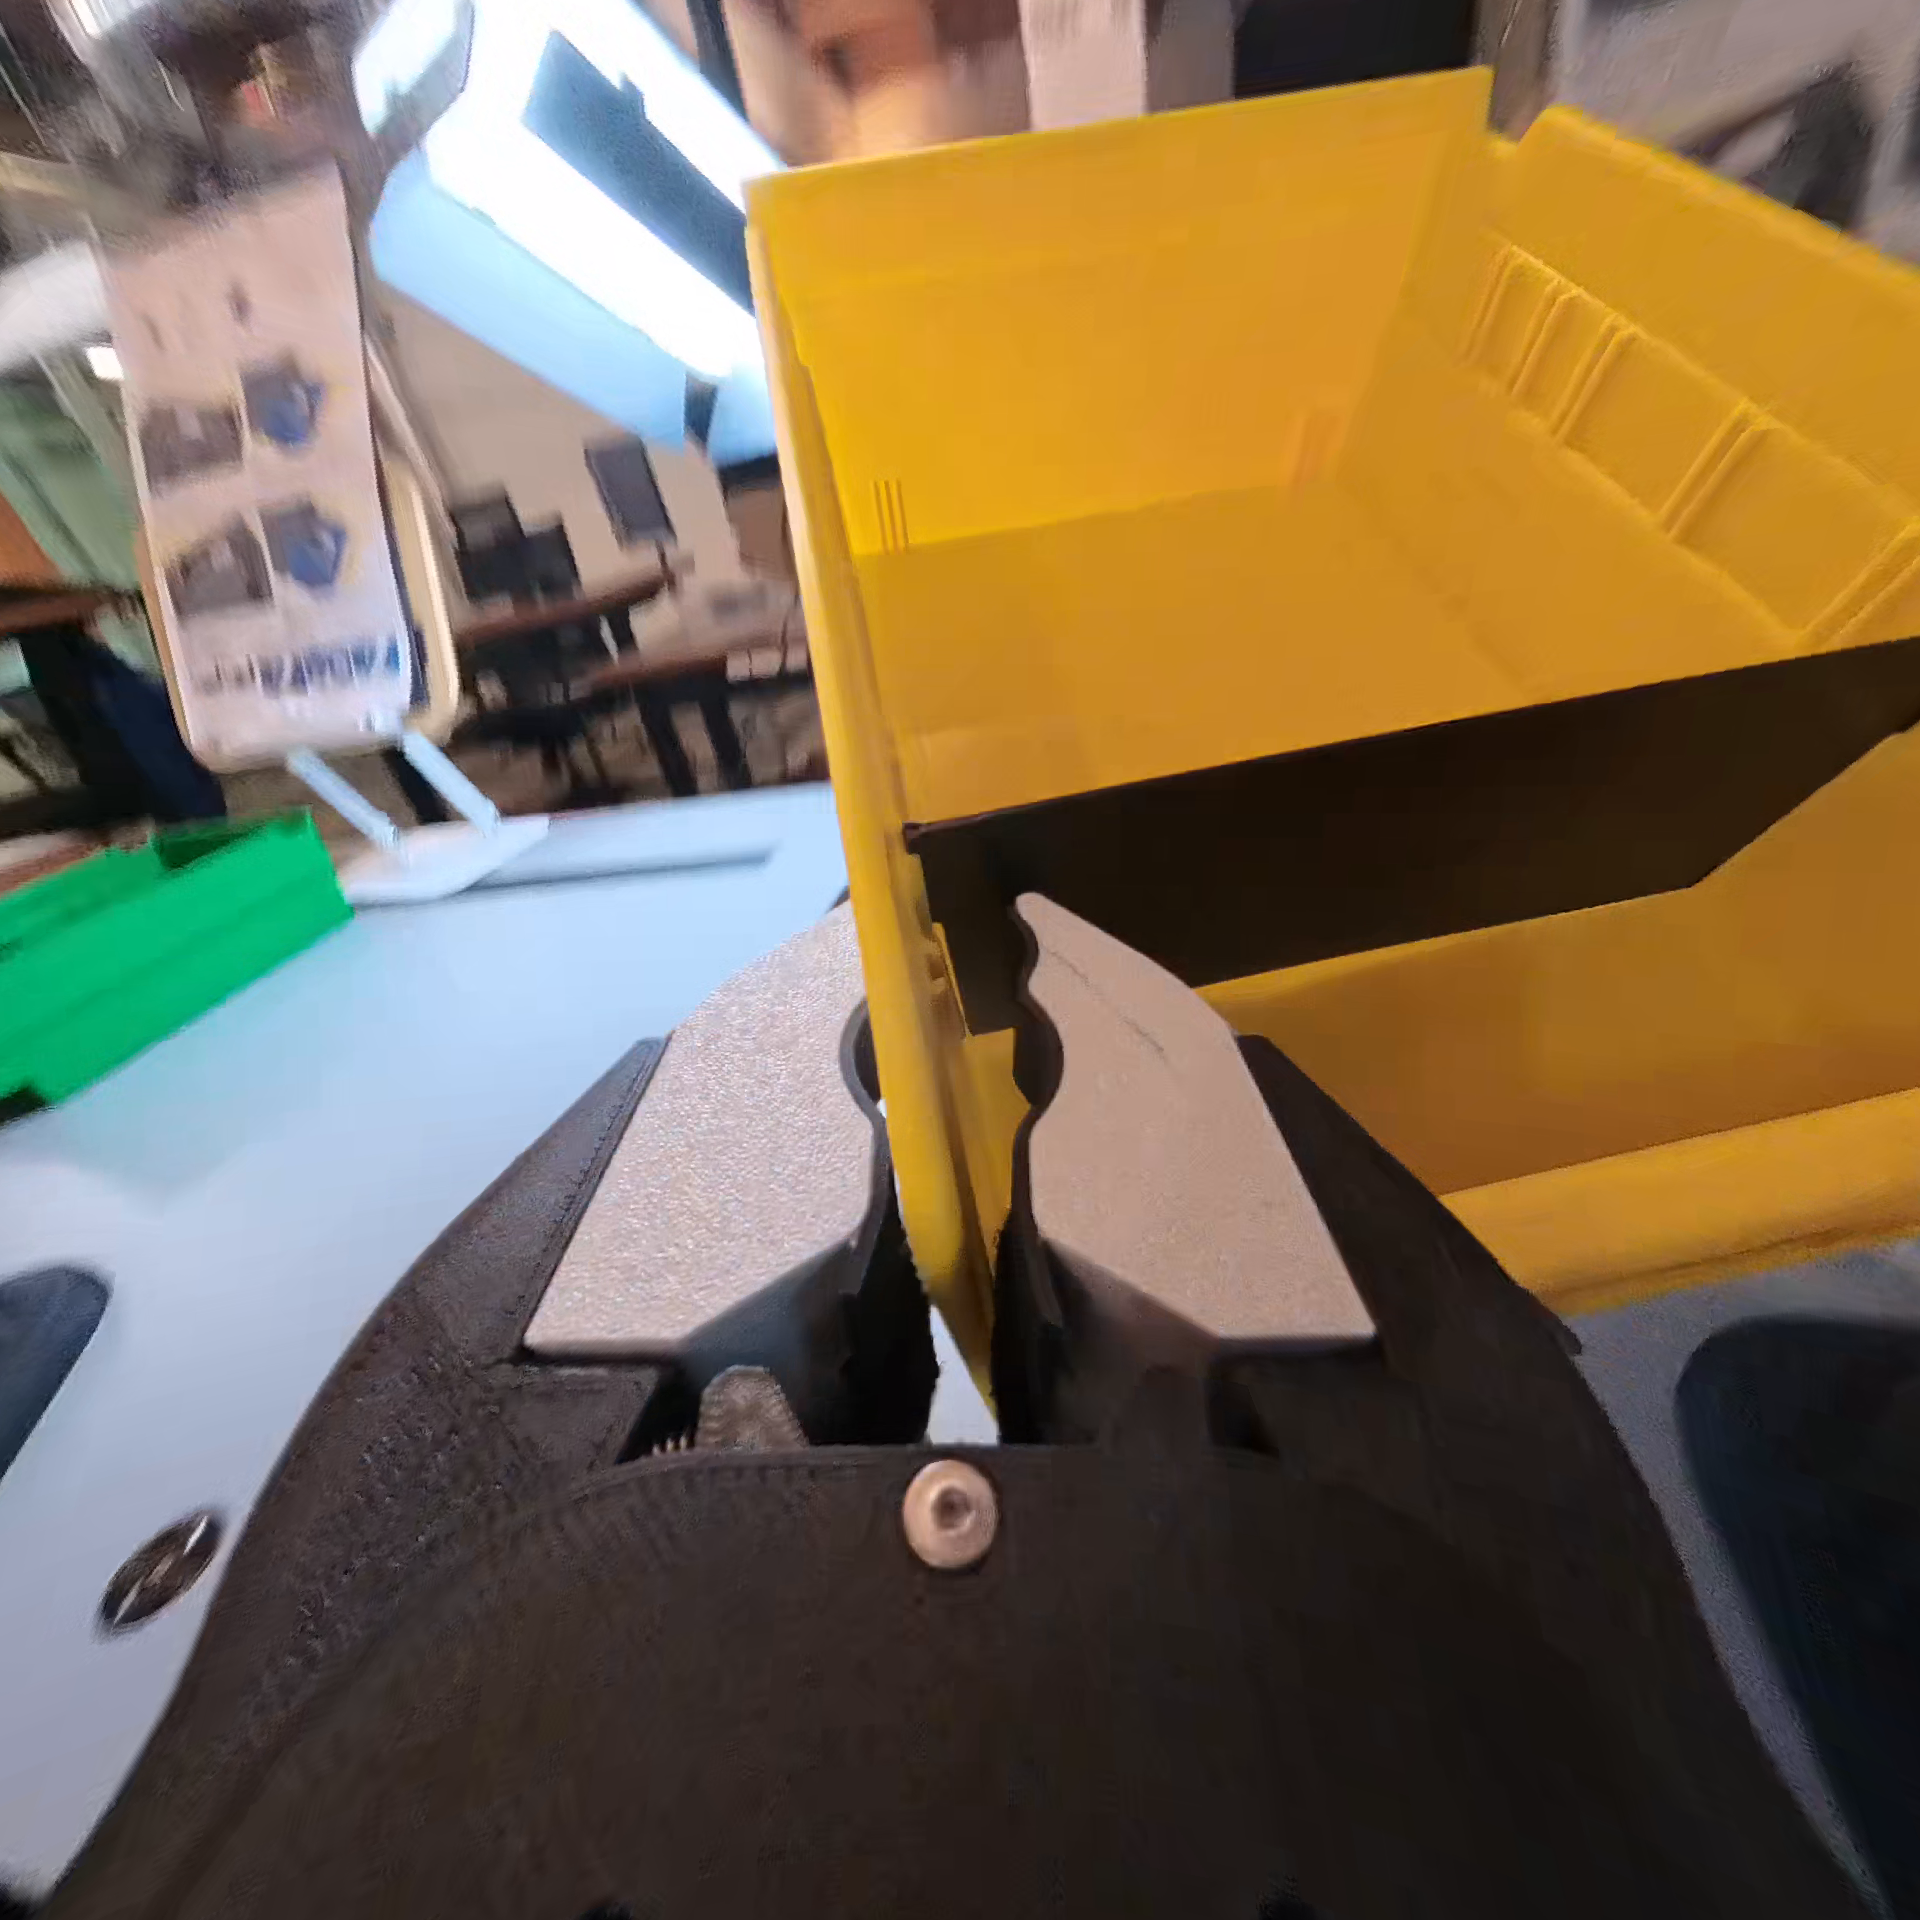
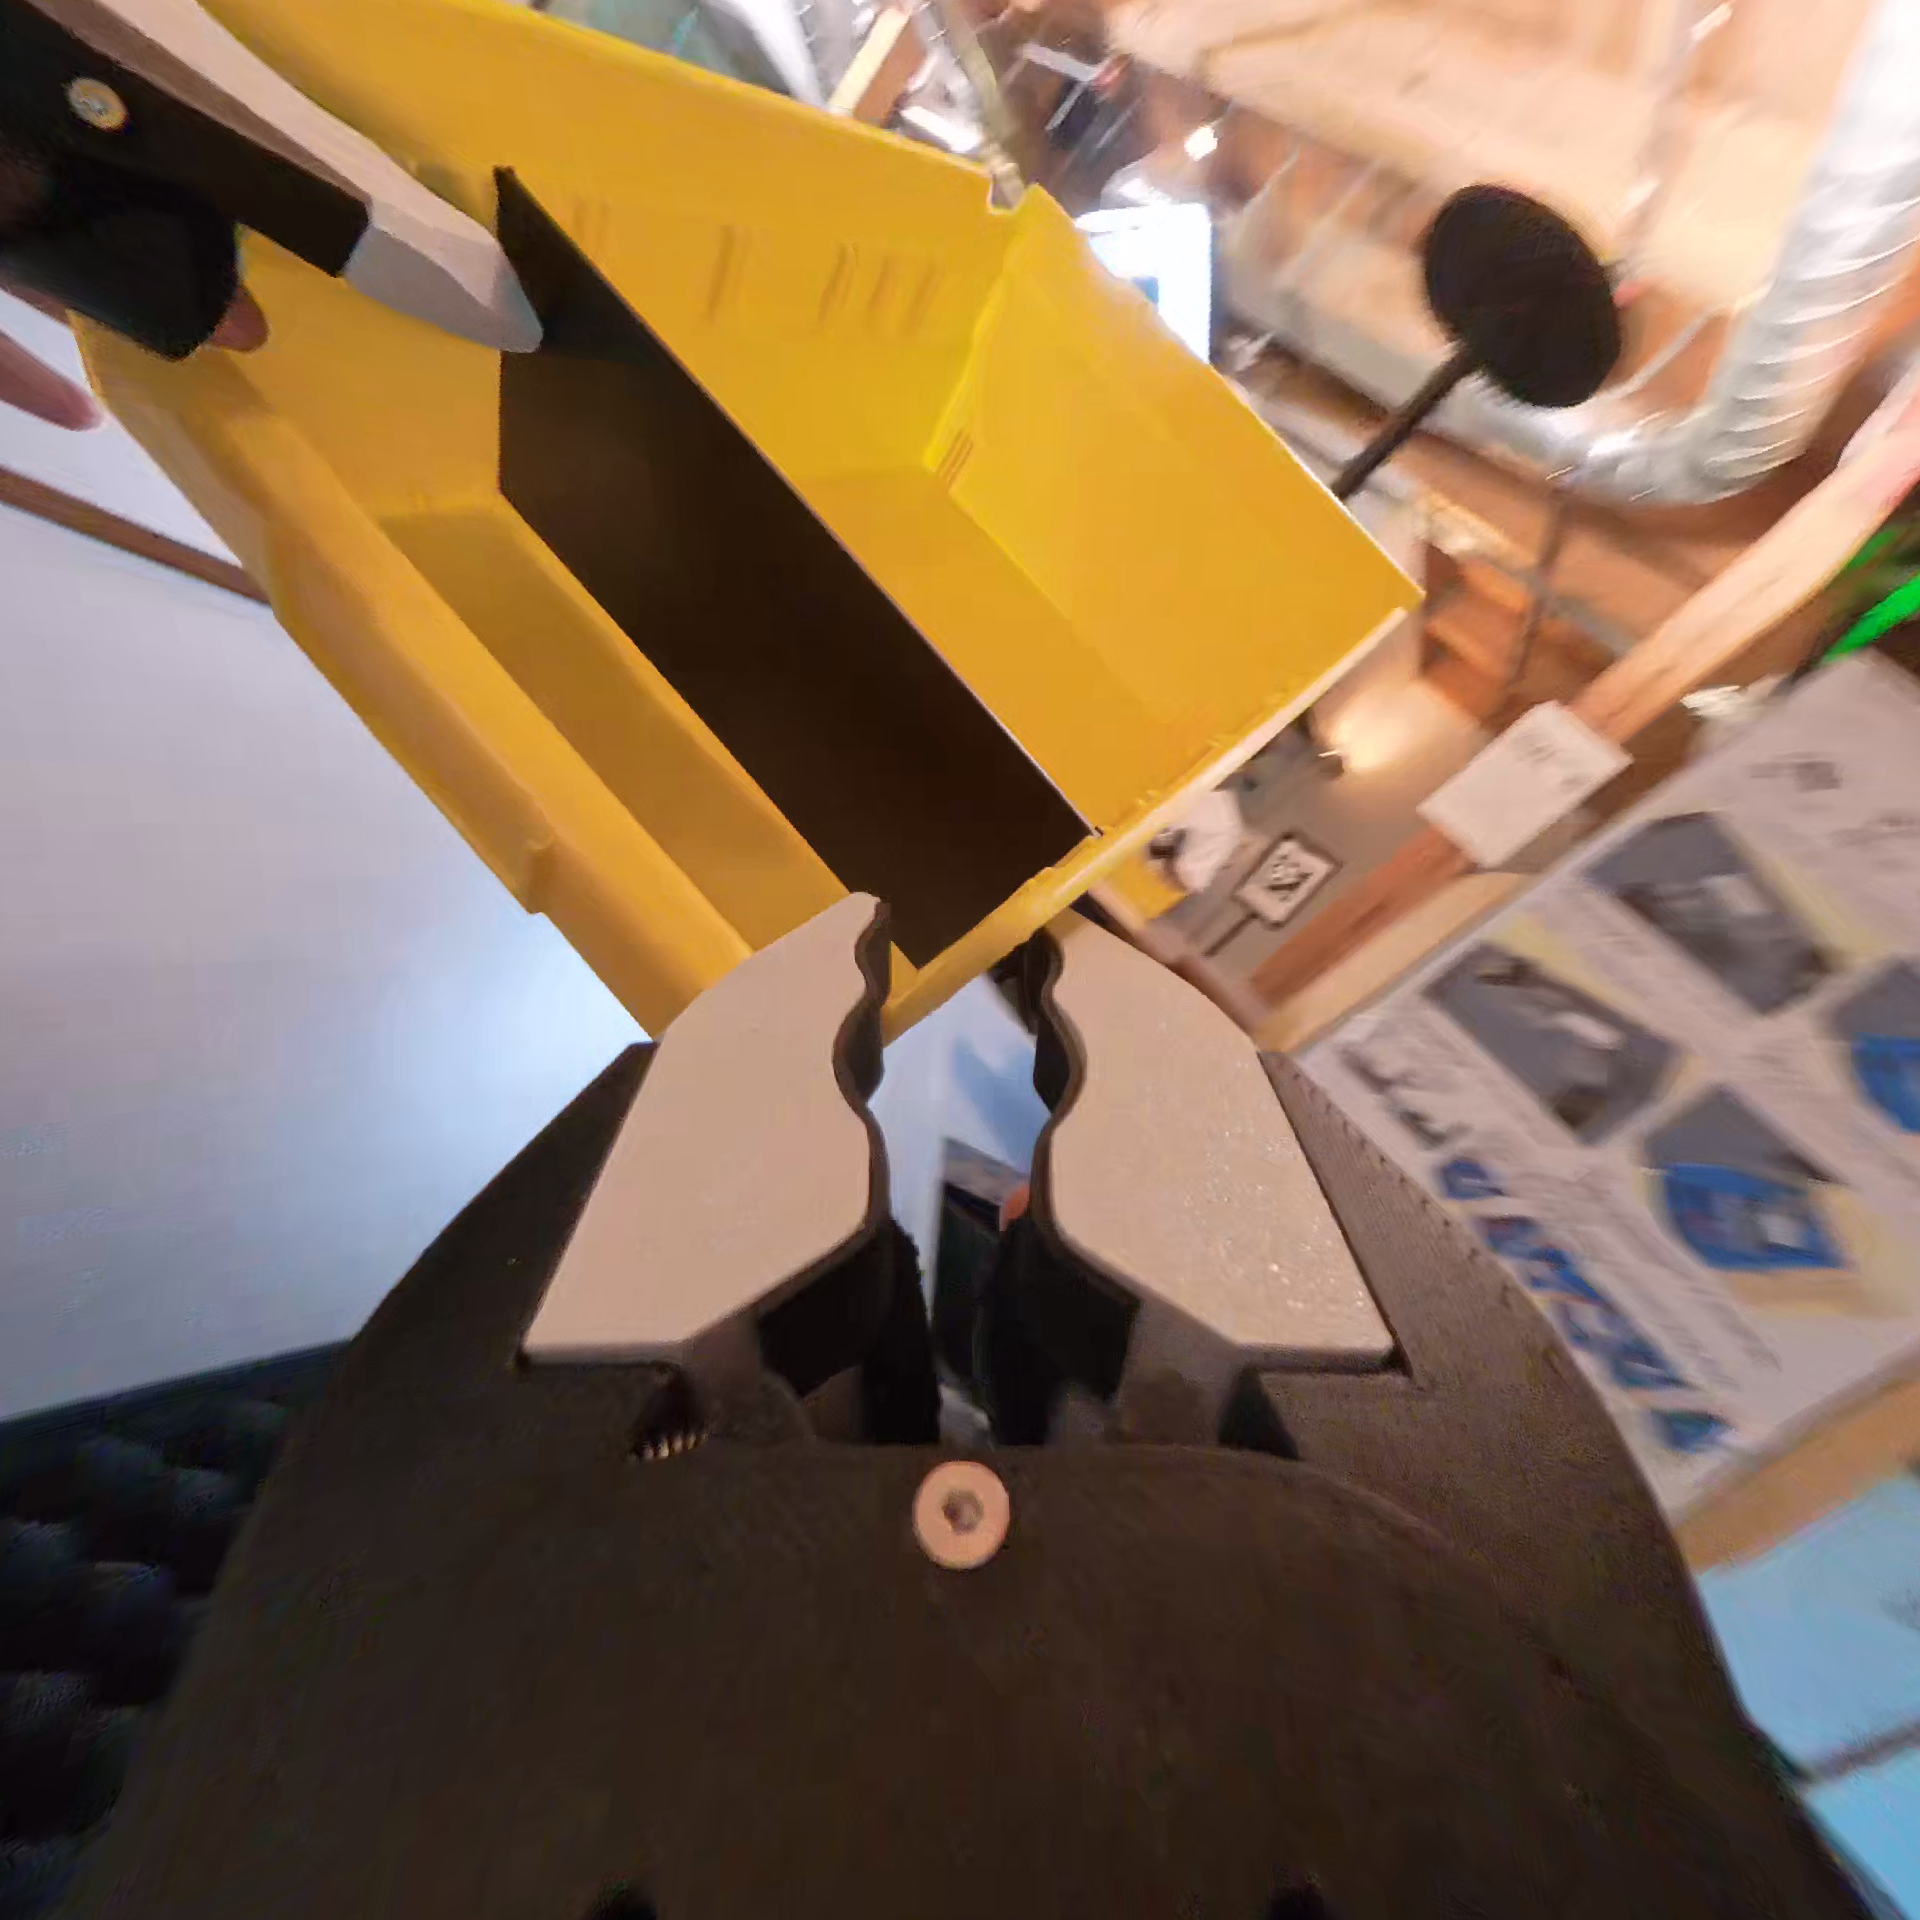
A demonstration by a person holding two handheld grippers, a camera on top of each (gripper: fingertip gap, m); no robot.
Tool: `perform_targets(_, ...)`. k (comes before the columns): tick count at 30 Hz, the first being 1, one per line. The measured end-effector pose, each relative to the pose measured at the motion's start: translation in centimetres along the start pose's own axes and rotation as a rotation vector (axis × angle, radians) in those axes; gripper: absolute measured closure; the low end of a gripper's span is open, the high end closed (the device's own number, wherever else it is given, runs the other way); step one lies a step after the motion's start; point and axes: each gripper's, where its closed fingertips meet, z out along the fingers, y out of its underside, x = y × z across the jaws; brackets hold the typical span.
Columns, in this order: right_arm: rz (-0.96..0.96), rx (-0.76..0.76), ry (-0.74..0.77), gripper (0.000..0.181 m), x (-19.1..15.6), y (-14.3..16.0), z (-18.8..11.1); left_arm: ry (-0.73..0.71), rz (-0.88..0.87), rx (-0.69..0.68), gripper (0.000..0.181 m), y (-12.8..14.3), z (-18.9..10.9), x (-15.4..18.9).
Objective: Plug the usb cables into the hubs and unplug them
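The yellow bin [image 1: 1195, 499] is tilted, held off the counter [image 1: 416, 1039], its long axis running away from the left gripper [image 1: 951, 1039]. A black divider [image 1: 1403, 831] crosses it; no cables or hubs show inside. Left jaws clamp one side wall; right gripper [image 2: 961, 977] jaws sit narrowly apart around the opposite rim.

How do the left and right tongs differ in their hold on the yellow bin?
The left tongs take the yellow bin wall deep between the fingers, pressed close; the right tongs reach only the opposite rim at their tips, a gap showing. Both sit beside the black divider.
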Motion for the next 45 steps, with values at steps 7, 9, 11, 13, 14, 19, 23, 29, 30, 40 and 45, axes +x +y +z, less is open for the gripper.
perform_targets(7,-0.079,-0.076,0.268,0.16,10.1,2.4,-10.1,0.234,-0.046,0.208,0.162,-6.6,1.1,13.4)
perform_targets(9,-0.065,-0.145,0.326,0.16,12.5,4.4,-13.3,0.347,-0.05,0.194,0.162,-7.6,1.9,18.4)
perform_targets(11,-0.045,-0.218,0.382,0.16,14.8,6.7,-16.5,0.466,-0.06,0.197,0.162,-8.5,2.9,23.7)
perform_targets(13,-0.024,-0.292,0.427,0.159,17.0,9.3,-19.5,0.563,-0.064,0.185,0.161,-9.1,3.6,29.0)
perform_targets(14,-0.009,-0.334,0.442,0.159,17.9,10.7,-21.0,0.598,-0.052,0.17,0.161,-9.1,3.9,31.5)
perform_targets(19,0.11,-0.477,0.489,0.158,20.5,18.4,-27.1,0.734,0.048,0.075,0.16,-7.5,4.7,42.8)
perform_targets(23,0.211,-0.602,0.512,0.159,20.1,24.3,-30.4,0.825,0.111,-0.031,0.162,-4.1,5.8,49.7)
perform_targets(29,0.32,-0.75,0.485,0.159,19.4,29.6,-33.4,0.916,0.067,-0.182,0.161,1.4,5.9,55.5)
perform_targets(30,0.322,-0.756,0.493,0.16,19.4,29.9,-33.7,0.922,0.059,-0.195,0.16,2.0,5.8,56.0)
perform_targets(40,0.205,-0.624,0.603,0.138,22.1,27.1,-36.3,1.023,0.417,-0.268,0.11,5.2,2.3,51.6)
perform_targets(45,0.042,-0.638,0.197,0.124,17.0,24.9,-30.3,0.869,0.644,-0.259,0.11,7.5,3.2,46.7)
